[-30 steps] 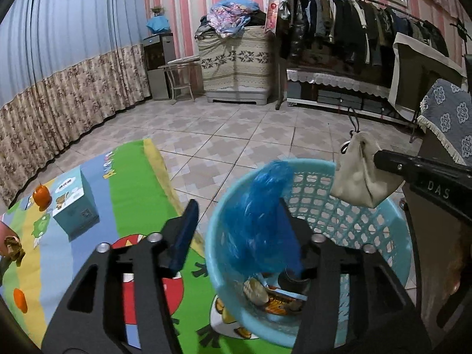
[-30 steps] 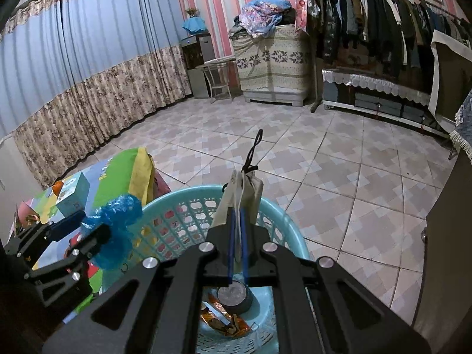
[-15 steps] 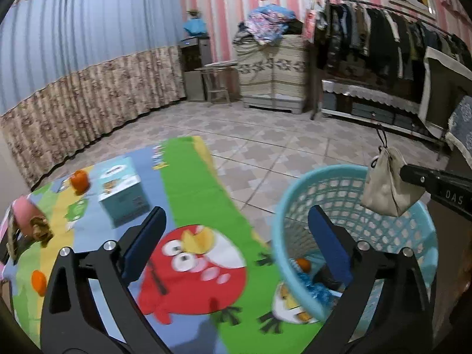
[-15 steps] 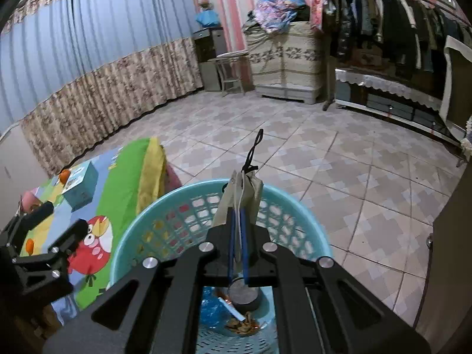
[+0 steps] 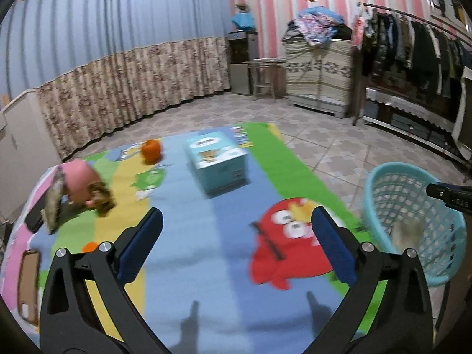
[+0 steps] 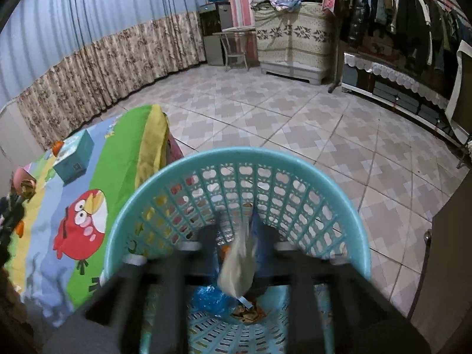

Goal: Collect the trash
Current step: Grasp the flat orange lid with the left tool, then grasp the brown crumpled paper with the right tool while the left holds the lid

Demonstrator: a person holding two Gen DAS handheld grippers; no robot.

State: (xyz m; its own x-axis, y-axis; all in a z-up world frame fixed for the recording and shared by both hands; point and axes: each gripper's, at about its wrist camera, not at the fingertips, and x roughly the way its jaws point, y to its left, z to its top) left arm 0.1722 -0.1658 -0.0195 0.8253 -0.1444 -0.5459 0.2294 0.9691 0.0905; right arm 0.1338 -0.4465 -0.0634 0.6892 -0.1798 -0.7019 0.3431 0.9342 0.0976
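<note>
Our left gripper point(image 5: 236, 242) has its fingers point(image 5: 141, 244) spread wide and holds nothing; it hangs over the cartoon mat point(image 5: 206, 236) on the worktop, facing the things that lie at the far side. Our right gripper point(image 6: 239, 244) is down inside the blue basket point(image 6: 348, 224), but it is blurred, so we cannot tell how far its fingers are parted. A pale cloth pouch point(image 6: 236, 268) sits right at their tips, tilted and smeared, either just let go or barely held. Below it on the basket floor lie a blue plastic bag point(image 6: 209, 298) and some orange wrappers point(image 6: 247, 312).

We judge the step in hand to be dropping the pouch into the basket, with the left side free to go for the next piece. Candidates on the mat are the pink cup point(image 5: 79, 183) with crumpled brown wrappers point(image 5: 101, 199) just beside it, an orange fruit point(image 5: 151, 151) and a teal box point(image 5: 216, 162). The next move calls for the left gripper to reach forward and to the left, come down over the wrappers, and close on them without knocking the cup.
</note>
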